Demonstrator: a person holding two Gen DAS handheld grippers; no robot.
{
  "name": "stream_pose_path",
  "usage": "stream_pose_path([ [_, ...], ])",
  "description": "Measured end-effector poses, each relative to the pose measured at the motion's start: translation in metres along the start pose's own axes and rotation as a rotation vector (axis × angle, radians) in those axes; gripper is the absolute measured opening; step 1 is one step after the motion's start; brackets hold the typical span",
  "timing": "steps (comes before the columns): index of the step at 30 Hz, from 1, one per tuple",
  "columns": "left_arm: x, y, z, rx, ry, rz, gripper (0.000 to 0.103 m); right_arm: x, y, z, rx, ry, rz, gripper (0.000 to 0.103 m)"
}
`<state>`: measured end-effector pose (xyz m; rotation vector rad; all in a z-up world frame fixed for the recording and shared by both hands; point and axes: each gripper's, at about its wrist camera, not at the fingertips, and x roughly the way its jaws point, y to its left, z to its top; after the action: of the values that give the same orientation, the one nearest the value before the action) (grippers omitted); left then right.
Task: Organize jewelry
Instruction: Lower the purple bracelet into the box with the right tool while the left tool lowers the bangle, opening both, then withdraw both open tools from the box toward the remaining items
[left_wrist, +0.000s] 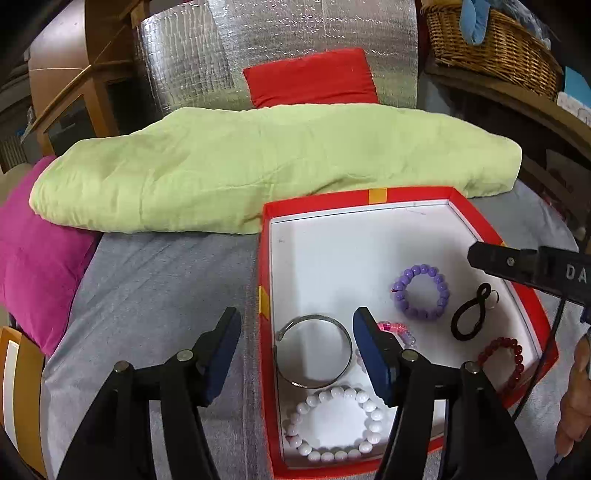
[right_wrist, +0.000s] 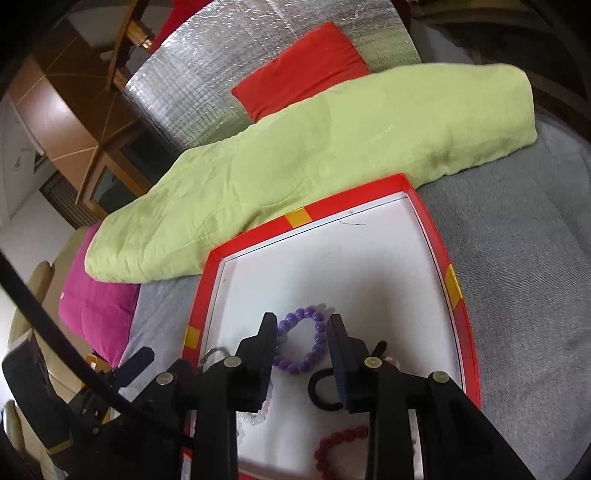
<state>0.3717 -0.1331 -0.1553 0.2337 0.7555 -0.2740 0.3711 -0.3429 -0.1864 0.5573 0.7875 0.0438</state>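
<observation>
A red box (left_wrist: 413, 195) with a white floor lies on the grey bed cover. In it are a silver bangle (left_wrist: 314, 350), a white bead bracelet (left_wrist: 334, 424), a purple bead bracelet (left_wrist: 421, 291), a black hair tie (left_wrist: 471, 312), a red bead bracelet (left_wrist: 504, 360) and a pink piece (left_wrist: 393, 326). My left gripper (left_wrist: 295, 336) is open and empty, straddling the box's left wall over the bangle. My right gripper (right_wrist: 303, 336) is open and empty above the purple bracelet (right_wrist: 301, 341) and hair tie (right_wrist: 321, 391), inside the box (right_wrist: 456, 291).
A folded light green blanket (left_wrist: 258, 166) lies right behind the box. A magenta pillow (left_wrist: 40, 254) is at the left and a red cushion (left_wrist: 310, 77) at the back. A wicker basket (left_wrist: 495, 44) stands on a shelf at the far right.
</observation>
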Motion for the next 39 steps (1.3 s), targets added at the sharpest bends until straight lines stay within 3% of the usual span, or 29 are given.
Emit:
stream_pose_path([
  [7,-0.018,0.007,-0.002,-0.012,-0.028,0.017,0.064,-0.023,0.013,-0.011,-0.038,-0.002,0.009,0.034],
  [9,-0.024,0.009,-0.003,-0.014,-0.036,0.022,0.064,-0.028,0.016,-0.014,-0.042,-0.001,0.012,0.048],
  [10,-0.028,0.009,-0.003,-0.013,-0.040,0.025,0.064,-0.031,0.018,-0.016,-0.045,-0.005,0.014,0.050],
  [26,-0.077,0.020,-0.010,0.022,-0.070,0.084,0.068,-0.077,0.050,-0.043,-0.161,-0.032,0.003,0.050],
  [39,-0.101,0.039,-0.043,0.028,-0.029,0.112,0.068,-0.133,0.028,-0.082,-0.150,-0.037,-0.048,0.050],
])
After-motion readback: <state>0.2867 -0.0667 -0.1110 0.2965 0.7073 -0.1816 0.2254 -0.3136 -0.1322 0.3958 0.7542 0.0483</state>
